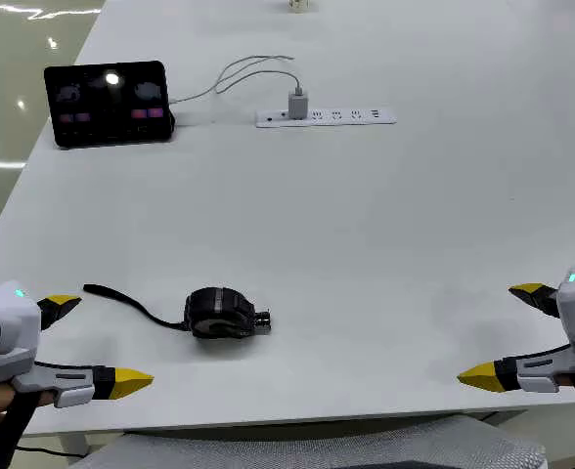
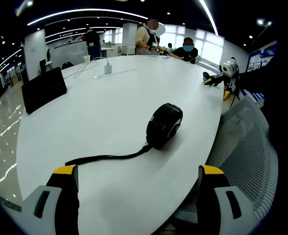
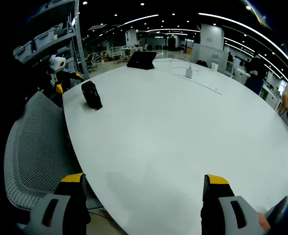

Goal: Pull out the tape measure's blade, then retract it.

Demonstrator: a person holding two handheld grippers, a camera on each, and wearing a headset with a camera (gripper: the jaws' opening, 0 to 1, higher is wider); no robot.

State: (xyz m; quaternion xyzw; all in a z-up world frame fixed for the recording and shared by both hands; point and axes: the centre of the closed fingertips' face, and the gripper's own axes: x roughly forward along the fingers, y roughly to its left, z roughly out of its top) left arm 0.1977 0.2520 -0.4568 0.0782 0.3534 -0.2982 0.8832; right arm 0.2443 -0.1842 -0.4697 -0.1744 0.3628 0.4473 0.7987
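Near the worktop [image 1: 366, 225] front edge, left of centre, the tape measure [image 1: 224, 313] lies untouched. Both empty, the left gripper [image 1: 109, 341] and right gripper [image 1: 490, 332] hover with fingers [image 1: 126, 382] spread. Recommended: left pins it down; right pinches the blade tip [image 1: 263, 318].

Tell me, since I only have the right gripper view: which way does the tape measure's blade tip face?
Observer: In the head view, the tape measure has its blade tip pointing toward your right gripper; the blade is not pulled out.
Operator: Where is its strap?
Observer: The black strap trails the other way, ending near the left gripper.
Operator: Is that gripper open?
Observer: Yes, open and holding nothing, with the case straight ahead of it.
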